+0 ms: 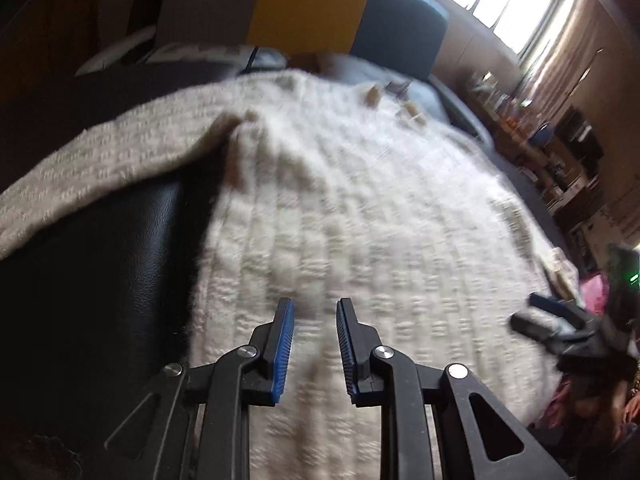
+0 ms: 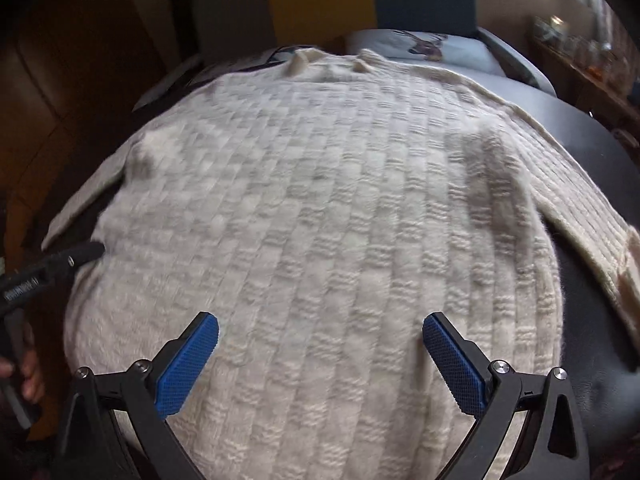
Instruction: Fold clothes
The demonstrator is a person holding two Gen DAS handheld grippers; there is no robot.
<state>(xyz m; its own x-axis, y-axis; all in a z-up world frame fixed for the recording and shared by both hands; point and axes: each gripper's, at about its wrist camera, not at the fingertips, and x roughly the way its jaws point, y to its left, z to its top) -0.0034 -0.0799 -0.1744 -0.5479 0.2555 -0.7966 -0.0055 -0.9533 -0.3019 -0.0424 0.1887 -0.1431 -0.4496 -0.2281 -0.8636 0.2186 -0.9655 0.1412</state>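
A cream knitted sweater (image 2: pixel 312 200) lies spread flat on a black leather surface (image 1: pixel 100 260), collar (image 2: pixel 332 60) at the far end. One sleeve (image 1: pixel 80 172) runs out to the left, the other sleeve (image 2: pixel 580 216) to the right. My left gripper (image 1: pixel 314 304) hovers over the sweater's lower body near its left edge, its blue pads a narrow gap apart with nothing between them. My right gripper (image 2: pixel 320 320) stands wide open above the lower middle of the sweater, holding nothing. The left gripper (image 2: pixel 80 254) also shows at the sweater's left edge, and the right gripper (image 1: pixel 536 312) at the right edge.
A pillow with a deer print (image 2: pixel 424 46) lies beyond the collar, in front of yellow and dark blue panels (image 1: pixel 312 0). Cluttered shelves (image 1: pixel 560 152) stand along the right under a bright window. A hand (image 2: pixel 28 372) holds the left tool.
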